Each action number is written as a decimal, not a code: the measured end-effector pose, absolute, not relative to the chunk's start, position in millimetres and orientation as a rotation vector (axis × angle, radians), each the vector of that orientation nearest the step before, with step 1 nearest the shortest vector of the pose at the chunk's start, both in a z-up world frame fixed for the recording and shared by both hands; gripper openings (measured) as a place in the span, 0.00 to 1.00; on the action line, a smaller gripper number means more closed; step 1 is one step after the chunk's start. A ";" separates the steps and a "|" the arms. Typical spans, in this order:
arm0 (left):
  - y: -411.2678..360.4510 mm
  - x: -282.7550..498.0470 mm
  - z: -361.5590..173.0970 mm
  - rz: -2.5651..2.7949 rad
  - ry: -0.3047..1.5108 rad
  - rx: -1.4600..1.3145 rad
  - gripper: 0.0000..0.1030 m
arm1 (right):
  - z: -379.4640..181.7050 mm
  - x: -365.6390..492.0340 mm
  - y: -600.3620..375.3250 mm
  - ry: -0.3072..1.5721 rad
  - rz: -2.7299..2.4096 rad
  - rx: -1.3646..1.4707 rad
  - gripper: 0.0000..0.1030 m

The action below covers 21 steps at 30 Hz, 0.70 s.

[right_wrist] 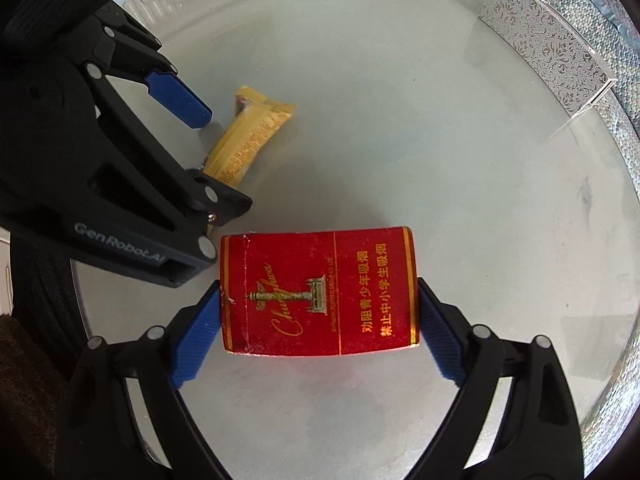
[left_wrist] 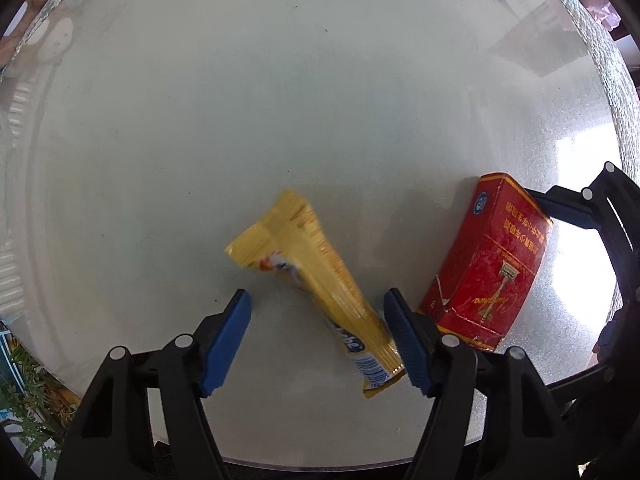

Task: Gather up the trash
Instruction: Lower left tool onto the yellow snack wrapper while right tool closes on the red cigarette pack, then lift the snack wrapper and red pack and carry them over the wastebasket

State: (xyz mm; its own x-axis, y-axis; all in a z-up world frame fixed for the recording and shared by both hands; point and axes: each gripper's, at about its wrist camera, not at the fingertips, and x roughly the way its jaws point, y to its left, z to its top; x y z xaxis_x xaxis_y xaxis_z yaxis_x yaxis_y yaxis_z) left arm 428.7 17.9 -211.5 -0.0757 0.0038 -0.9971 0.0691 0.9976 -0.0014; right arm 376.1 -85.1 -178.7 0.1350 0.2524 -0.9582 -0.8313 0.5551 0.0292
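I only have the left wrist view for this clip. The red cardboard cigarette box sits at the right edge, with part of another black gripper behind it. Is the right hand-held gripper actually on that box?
Observer: Yes. In the right wrist view the right hand-held gripper has one blue pad against each short end of the red cardboard cigarette box.
Operator: Which face of the box is up?
Observer: The printed front, with gold script, a gold column emblem and yellow Chinese characters.
Operator: And my left hand-held gripper, seen from there?
Observer: The left hand-held gripper is open above the crinkled yellow plastic snack wrapper, which lies on the round frosted glass table.
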 end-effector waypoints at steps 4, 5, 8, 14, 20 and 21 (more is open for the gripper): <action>24.1 429.7 -208.4 -0.044 1.639 0.044 0.41 | -178.7 376.2 -85.9 1.181 0.835 -0.577 0.85; 25.1 428.8 -208.1 -0.042 1.637 0.041 0.38 | -178.8 375.0 -87.1 1.178 0.825 -0.570 0.85; 26.6 426.3 -208.3 -0.054 1.638 0.033 0.25 | -175.6 371.2 -89.9 1.166 0.774 -0.543 0.84; 27.3 414.3 -205.9 -0.086 1.630 0.032 0.19 | -171.2 366.3 -97.7 1.168 0.611 -0.456 0.84; 29.1 395.2 -190.3 -0.114 1.590 0.044 0.18 | -147.9 353.9 -110.7 1.160 0.561 -0.396 0.84; 29.5 391.1 -186.3 -0.120 1.582 0.044 0.18 | -141.5 350.0 -112.2 1.152 0.546 -0.395 0.84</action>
State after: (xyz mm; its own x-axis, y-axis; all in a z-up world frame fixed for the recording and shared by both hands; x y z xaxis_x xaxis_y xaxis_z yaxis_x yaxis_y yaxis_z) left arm 391.1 29.5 -186.3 -0.0160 -0.0477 -0.9987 0.1037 0.9934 -0.0491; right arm 350.0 -112.2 -141.5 0.3010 0.2019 -0.9320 -0.5932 0.8049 -0.0172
